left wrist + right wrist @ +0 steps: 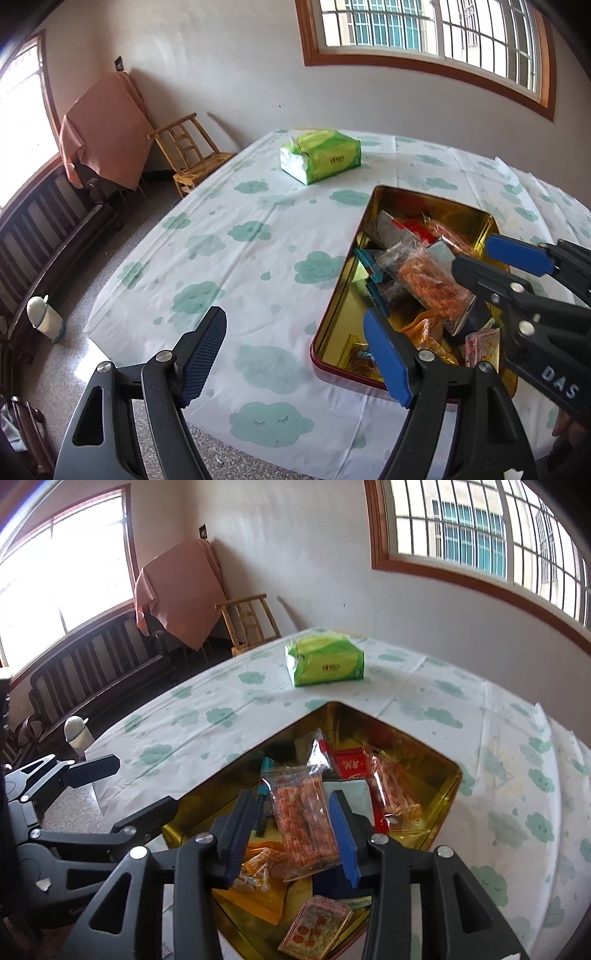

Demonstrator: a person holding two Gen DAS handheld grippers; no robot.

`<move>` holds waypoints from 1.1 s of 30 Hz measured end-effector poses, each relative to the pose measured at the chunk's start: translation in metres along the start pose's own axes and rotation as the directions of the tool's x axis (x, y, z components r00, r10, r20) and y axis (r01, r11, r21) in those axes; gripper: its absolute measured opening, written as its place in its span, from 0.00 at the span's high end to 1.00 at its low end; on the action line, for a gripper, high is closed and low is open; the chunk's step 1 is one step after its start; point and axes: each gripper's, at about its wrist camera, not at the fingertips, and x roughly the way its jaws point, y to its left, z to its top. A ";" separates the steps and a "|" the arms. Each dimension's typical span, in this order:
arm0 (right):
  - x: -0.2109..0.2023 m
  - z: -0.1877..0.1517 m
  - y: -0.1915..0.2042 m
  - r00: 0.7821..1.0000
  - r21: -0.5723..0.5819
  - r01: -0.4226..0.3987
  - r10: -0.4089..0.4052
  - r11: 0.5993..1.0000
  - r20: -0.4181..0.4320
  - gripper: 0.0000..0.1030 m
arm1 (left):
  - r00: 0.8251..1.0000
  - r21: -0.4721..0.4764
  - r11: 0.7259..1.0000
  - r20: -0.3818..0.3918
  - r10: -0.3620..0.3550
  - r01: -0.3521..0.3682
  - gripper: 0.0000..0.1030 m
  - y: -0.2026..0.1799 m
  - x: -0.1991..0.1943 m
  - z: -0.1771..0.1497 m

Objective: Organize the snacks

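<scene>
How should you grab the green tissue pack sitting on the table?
Grip the green tissue pack across its short width, at the middle of its two long sides, coming down from above. It lies flat on the tablecloth with nothing beside it, so fingers can slide down both sides. It is soft, so squeeze gently. The open left gripper looks free for it.

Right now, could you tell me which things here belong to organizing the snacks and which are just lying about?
Part of the job:
- gold rectangular metal tin
- clear packet of orange snack sticks, between the pads of the right gripper
- other wrapped snacks in the tin
- left gripper, open, empty

Just lying about:
- green tissue pack
- wooden chair
- white bin on the floor
</scene>
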 end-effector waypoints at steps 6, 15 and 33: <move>-0.030 -0.005 0.009 0.998 -0.032 0.013 -0.011 0.999 0.055 0.55 | 0.999 -0.038 0.999 0.049 0.003 -0.001 0.18 0.007 -0.022 0.000; -0.066 -0.016 0.009 0.992 -0.025 0.023 -0.020 0.999 0.123 0.54 | 0.990 0.003 0.998 0.130 -0.056 0.056 0.16 -0.004 -0.056 -0.002; -0.146 -0.031 0.011 0.943 0.015 0.126 -0.125 0.992 0.308 0.30 | 0.979 -0.023 0.999 0.199 -0.040 0.045 0.07 -0.007 -0.101 -0.008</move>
